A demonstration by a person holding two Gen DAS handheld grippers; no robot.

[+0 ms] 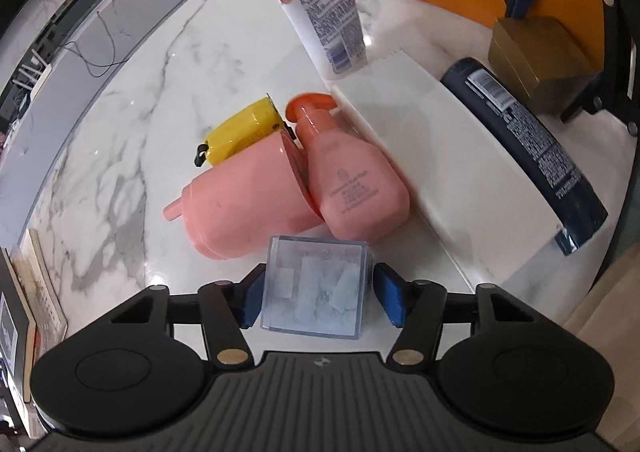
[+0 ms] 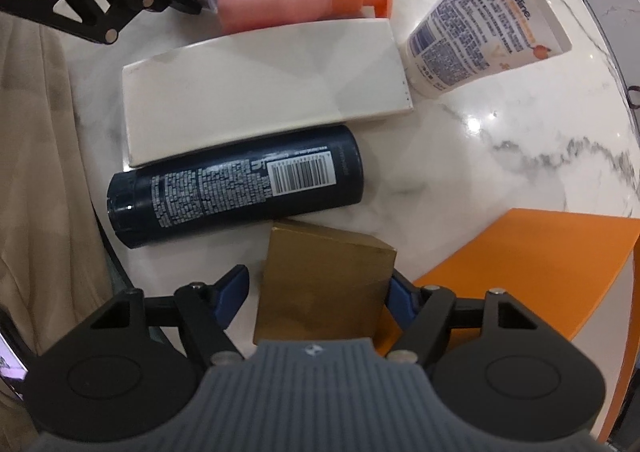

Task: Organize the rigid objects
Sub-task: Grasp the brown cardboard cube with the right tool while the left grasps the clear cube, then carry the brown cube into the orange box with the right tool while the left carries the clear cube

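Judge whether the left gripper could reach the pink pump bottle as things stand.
Probably not straight away: the left gripper has a clear plastic box between its fingers, directly in front of the pink pump bottle.

Bare marble (image 1: 132, 123) left of pink bottles (image 1: 280, 179) open; white box (image 2: 264, 87), navy bottle (image 2: 236, 183) block centre.
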